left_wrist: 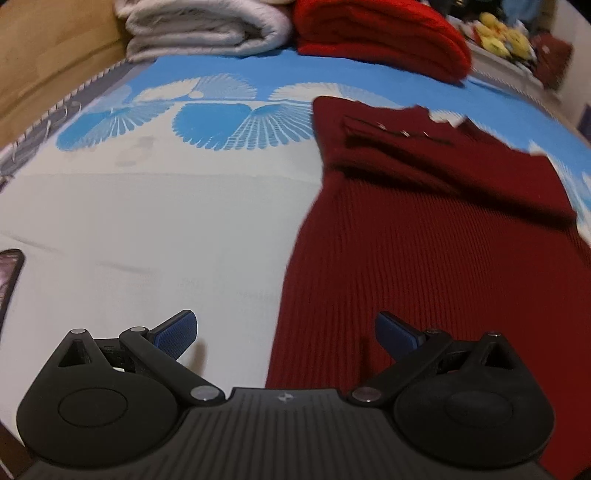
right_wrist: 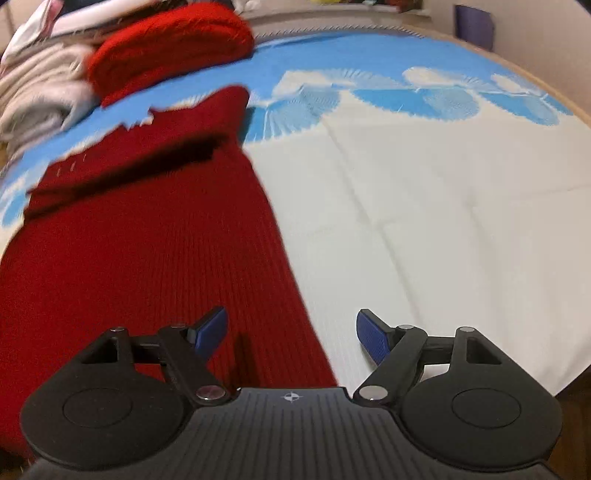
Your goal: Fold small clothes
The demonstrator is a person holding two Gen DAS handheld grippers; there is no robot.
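Both wrist views look steeply down along their fingers, close over the bed (left_wrist: pixel 129 221) — the left from the sweater's (left_wrist: pixel 424 240) left side, the right from its right. Both share the sweater and folded pile (right_wrist: pixel 166 44) beyond.

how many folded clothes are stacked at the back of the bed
2 clearly: a grey-white folded piece at the back left, and a bright red folded knit right beside it. More may lie behind them, out of frame.

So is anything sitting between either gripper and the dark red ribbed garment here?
Nothing visible. The left gripper and right gripper are both open, each straddling a side edge of the dark red garment, with only bare sheet beside it. The folded piles lie beyond it.
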